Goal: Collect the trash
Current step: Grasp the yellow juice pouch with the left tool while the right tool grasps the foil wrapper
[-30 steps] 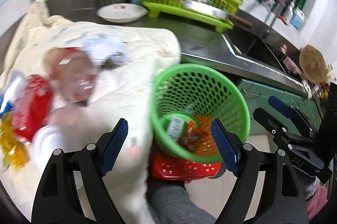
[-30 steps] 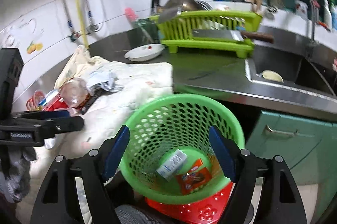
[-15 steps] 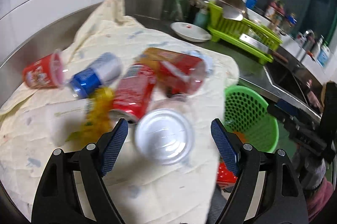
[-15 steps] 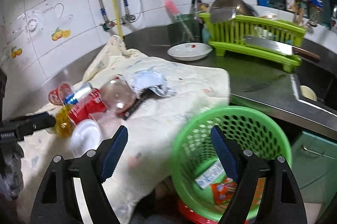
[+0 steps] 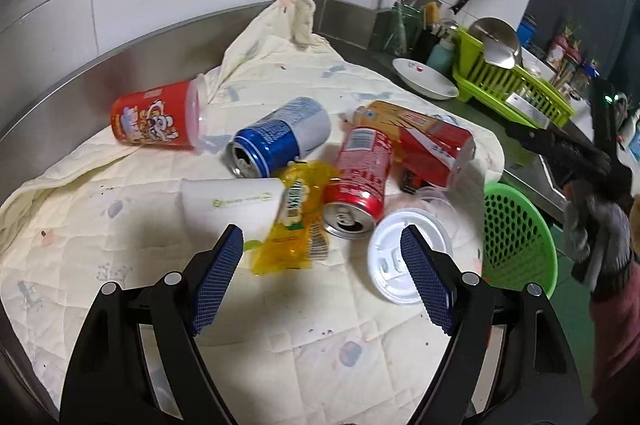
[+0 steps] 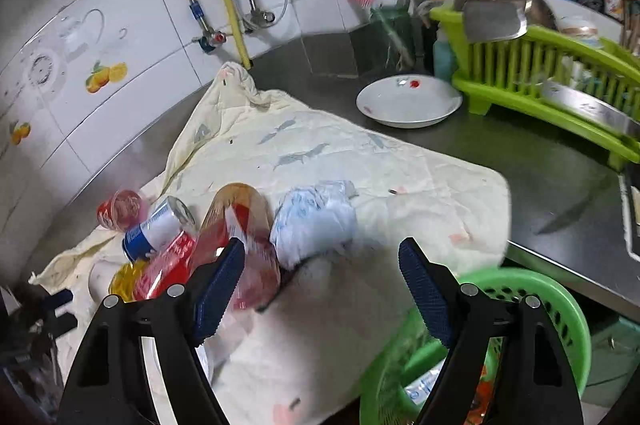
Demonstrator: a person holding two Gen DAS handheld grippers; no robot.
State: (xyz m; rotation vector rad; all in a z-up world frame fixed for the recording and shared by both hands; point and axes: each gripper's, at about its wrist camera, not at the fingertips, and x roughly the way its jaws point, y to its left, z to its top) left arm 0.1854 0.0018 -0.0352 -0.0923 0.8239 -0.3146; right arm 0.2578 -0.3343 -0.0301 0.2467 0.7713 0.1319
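On the cream cloth [image 5: 280,325]: trash heap of cans, cups, wrappers. Left gripper [image 5: 322,265] and right gripper [image 6: 322,285], both wide apart, empty. Green basket [image 5: 516,237] right, off the counter edge. Advice: straddle one item squarely, then close.

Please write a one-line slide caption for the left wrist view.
Open left hand-held gripper above crumpled yellow plastic wrapper, among cans and cups on cream quilted cloth.
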